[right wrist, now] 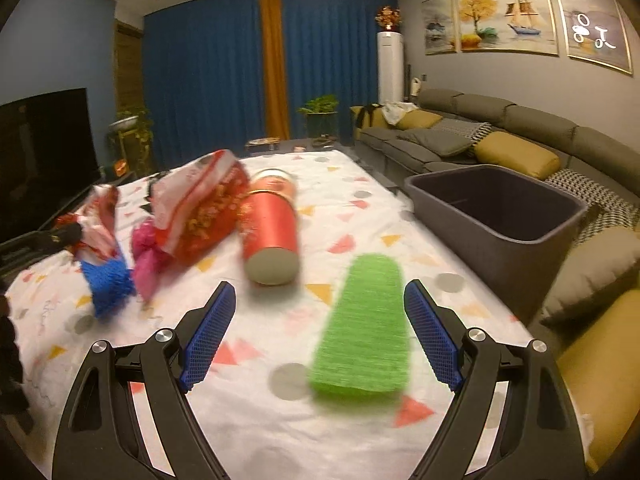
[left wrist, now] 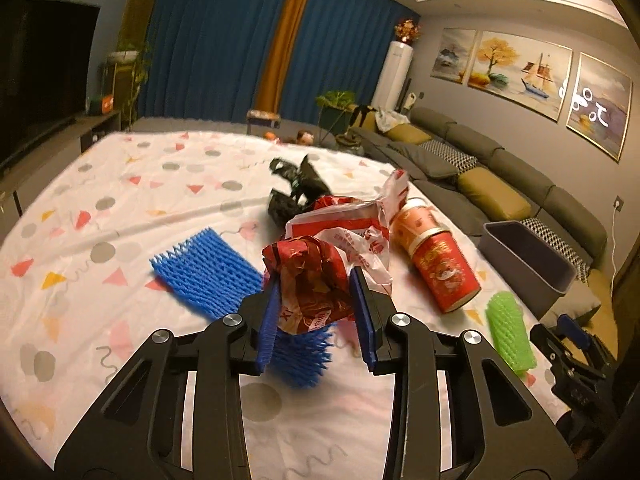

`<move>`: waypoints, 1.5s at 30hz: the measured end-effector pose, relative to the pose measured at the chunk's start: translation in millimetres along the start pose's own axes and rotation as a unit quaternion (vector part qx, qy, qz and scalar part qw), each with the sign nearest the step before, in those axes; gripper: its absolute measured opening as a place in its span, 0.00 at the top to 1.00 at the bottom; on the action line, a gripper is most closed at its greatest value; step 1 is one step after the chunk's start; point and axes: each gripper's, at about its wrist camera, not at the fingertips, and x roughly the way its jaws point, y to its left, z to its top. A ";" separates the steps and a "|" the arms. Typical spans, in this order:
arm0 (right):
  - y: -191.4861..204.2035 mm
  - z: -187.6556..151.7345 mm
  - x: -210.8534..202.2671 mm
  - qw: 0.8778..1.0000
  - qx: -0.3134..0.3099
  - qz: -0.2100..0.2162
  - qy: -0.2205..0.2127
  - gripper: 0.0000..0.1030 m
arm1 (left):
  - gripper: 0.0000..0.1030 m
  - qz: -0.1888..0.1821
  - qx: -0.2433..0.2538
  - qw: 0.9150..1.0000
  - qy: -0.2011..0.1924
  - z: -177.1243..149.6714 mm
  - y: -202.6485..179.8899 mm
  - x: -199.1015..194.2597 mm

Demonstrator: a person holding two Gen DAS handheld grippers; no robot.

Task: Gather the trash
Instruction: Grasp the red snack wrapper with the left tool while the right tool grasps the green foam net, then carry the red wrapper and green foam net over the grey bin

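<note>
My left gripper (left wrist: 314,280) is shut on a crumpled red wrapper (left wrist: 308,276) and holds it above the table; a blue foam net (left wrist: 300,356) hangs under it. The same bundle shows at the left of the right wrist view (right wrist: 100,236). My right gripper (right wrist: 320,300) is open, with a green foam net (right wrist: 364,324) lying between its jaws on the cloth; that net also shows in the left wrist view (left wrist: 508,332). A red paper cup (left wrist: 444,268) (right wrist: 272,232) lies on its side. A red-and-white plastic bag (left wrist: 356,228) (right wrist: 200,208) lies beside it.
A second blue foam net (left wrist: 204,272) and a black bag (left wrist: 296,192) lie on the patterned tablecloth (left wrist: 120,208). A pink wrapper (right wrist: 146,260) lies by the bag. A grey bin (right wrist: 496,208) (left wrist: 528,260) stands off the table's right edge, by the sofa (right wrist: 500,140).
</note>
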 end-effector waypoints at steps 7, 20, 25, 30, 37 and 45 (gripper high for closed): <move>-20.9 -5.8 1.3 0.999 0.014 -0.015 0.024 0.25 | 0.68 -0.011 -0.004 1.000 -0.015 -10.3 -24.4 -27.4; -23.0 1.6 34.9 0.996 0.007 -0.028 0.089 0.36 | 0.68 -0.027 -0.002 0.999 -0.018 -20.0 -44.4 -46.7; -25.1 5.2 56.7 0.993 0.017 -0.041 0.108 0.36 | 0.68 -0.033 0.000 0.999 -0.018 -20.5 -46.5 -46.7; -27.1 4.6 74.4 0.990 0.026 -0.043 0.130 0.47 | 0.68 -0.037 0.002 0.999 -0.013 -20.7 -46.7 -41.6; -32.2 3.1 85.2 0.987 0.039 -0.037 0.152 0.57 | 0.68 -0.042 -0.001 0.999 -0.010 -20.6 -47.0 -37.6; -33.3 3.1 86.7 0.987 0.044 -0.023 0.151 0.79 | 0.68 -0.044 0.002 0.999 -0.011 -20.8 -49.7 -39.4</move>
